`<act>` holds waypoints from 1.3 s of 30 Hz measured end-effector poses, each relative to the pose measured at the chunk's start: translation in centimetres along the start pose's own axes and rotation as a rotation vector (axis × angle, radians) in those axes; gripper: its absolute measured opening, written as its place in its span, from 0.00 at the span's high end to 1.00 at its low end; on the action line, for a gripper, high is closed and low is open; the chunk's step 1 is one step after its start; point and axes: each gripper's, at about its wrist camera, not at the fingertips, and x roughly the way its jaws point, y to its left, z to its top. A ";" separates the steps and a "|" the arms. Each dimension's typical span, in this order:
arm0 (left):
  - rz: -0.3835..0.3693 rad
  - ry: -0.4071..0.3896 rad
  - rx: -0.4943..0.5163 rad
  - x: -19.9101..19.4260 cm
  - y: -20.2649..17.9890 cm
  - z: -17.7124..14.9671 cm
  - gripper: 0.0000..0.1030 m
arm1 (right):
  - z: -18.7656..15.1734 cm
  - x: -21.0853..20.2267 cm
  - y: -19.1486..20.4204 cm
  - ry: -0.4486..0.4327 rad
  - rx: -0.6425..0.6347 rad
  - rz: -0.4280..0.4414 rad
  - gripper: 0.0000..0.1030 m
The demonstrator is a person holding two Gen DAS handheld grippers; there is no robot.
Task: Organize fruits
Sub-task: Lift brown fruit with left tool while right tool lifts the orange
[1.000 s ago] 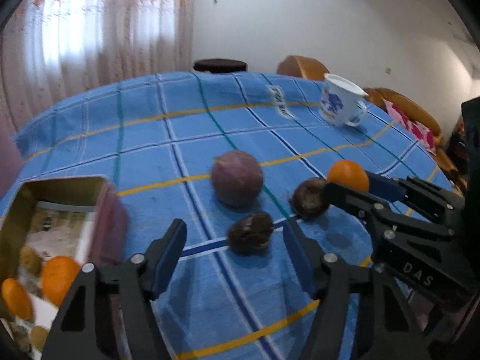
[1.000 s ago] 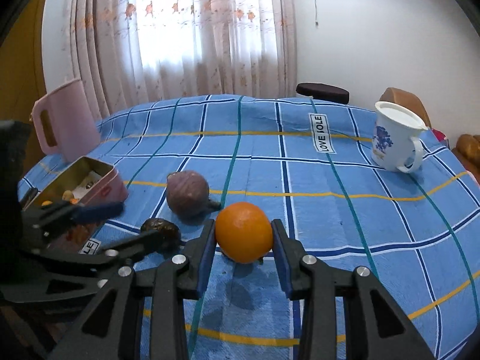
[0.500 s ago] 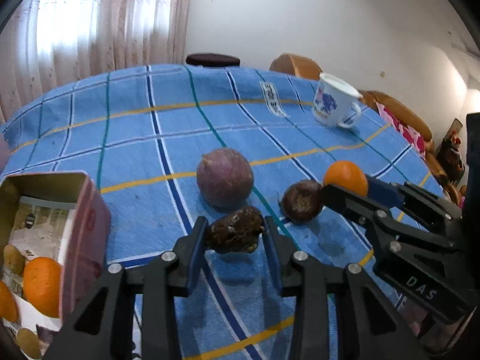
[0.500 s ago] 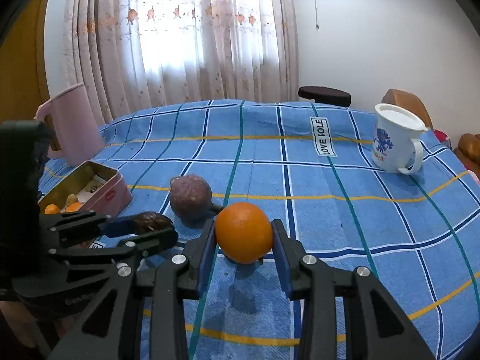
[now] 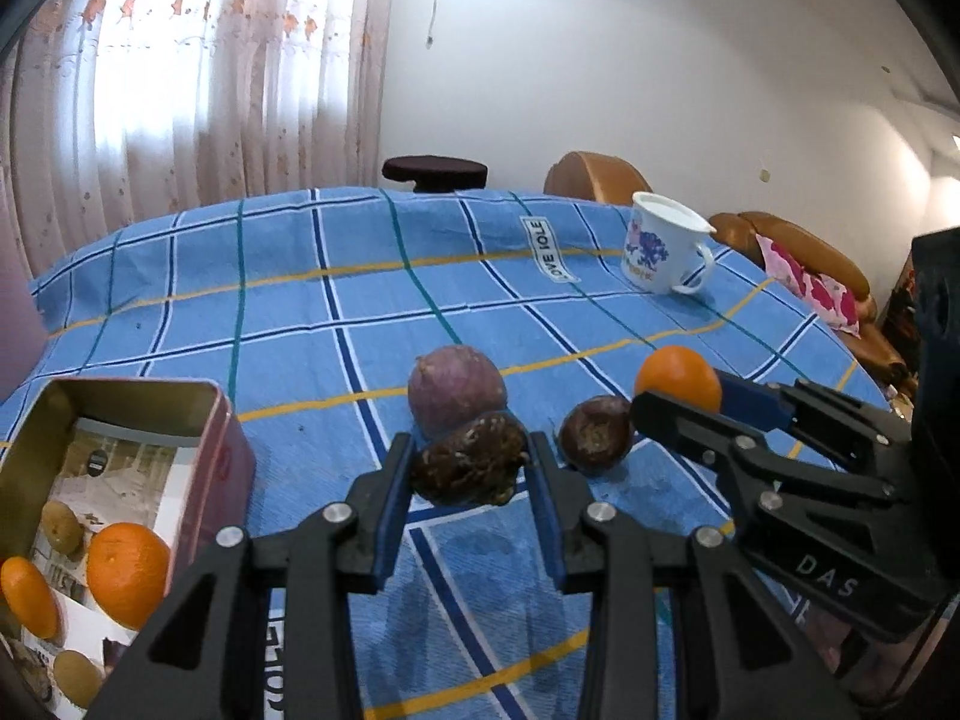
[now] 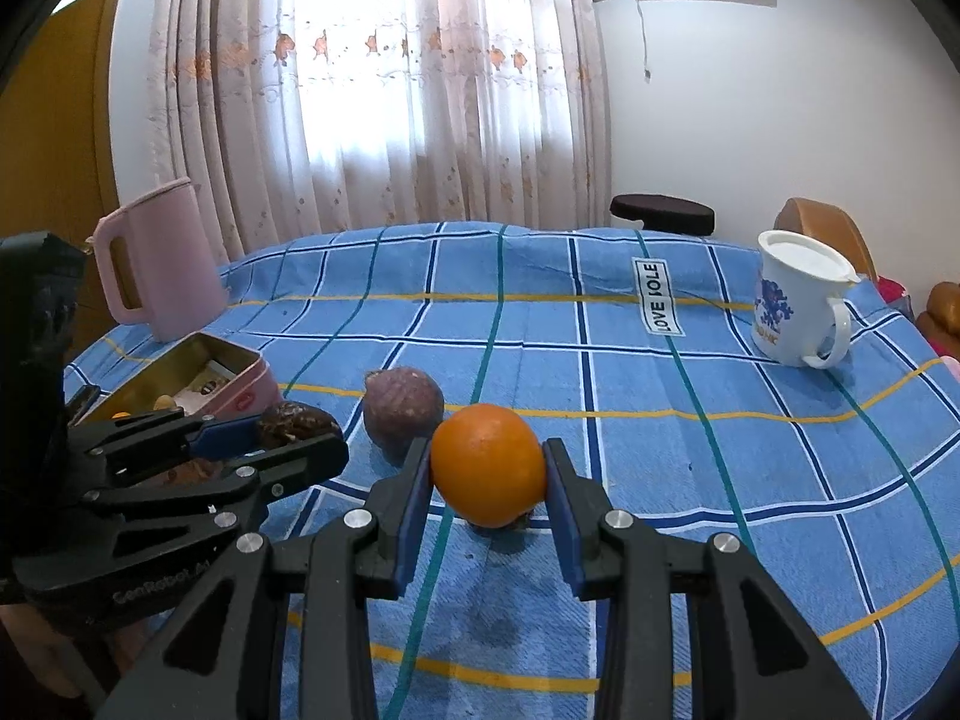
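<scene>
The left gripper (image 5: pixel 468 468) is clamping a wrinkled dark fruit (image 5: pixel 467 467), partly hiding the round purple fruit (image 5: pixel 453 390) behind. The right gripper (image 6: pixel 489 474) is squeezing a smooth orange (image 6: pixel 487 463), its underside hidden.

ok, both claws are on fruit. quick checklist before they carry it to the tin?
1. Left claw shut on the dark wrinkled fruit: ok.
2. Right claw shut on the orange: ok.
3. Dark fruit clear of the cloth: cannot tell.
4. Tin open, with room beside the oranges and small fruit inside: ok.
5. Purple fruit apart from the held dark fruit: cannot tell, they overlap in view.
6. Mug and pink jug off the path to the tin: ok.
</scene>
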 end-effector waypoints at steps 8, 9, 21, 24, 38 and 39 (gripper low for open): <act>0.023 -0.054 0.002 -1.0 0.0 -0.1 0.63 | 0.1 -0.4 0.2 -0.023 -0.008 0.011 0.63; 0.026 -0.059 0.003 -1.1 0.0 -0.1 0.63 | 0.1 -0.4 0.2 -0.027 -0.009 0.011 0.63; 0.059 -0.130 0.028 -2.3 -0.6 -0.3 0.63 | 0.0 -1.2 0.5 -0.064 -0.021 0.015 0.63; 0.066 -0.142 0.036 -2.5 -0.7 -0.4 0.63 | -0.1 -1.3 0.6 -0.073 -0.023 0.015 0.63; 0.089 -0.204 0.052 -3.7 -0.9 -0.6 0.63 | -0.1 -2.3 1.0 -0.129 -0.043 0.015 0.63; 0.090 -0.206 0.052 -3.8 -0.9 -0.6 0.63 | -0.2 -2.4 1.0 -0.132 -0.044 0.015 0.63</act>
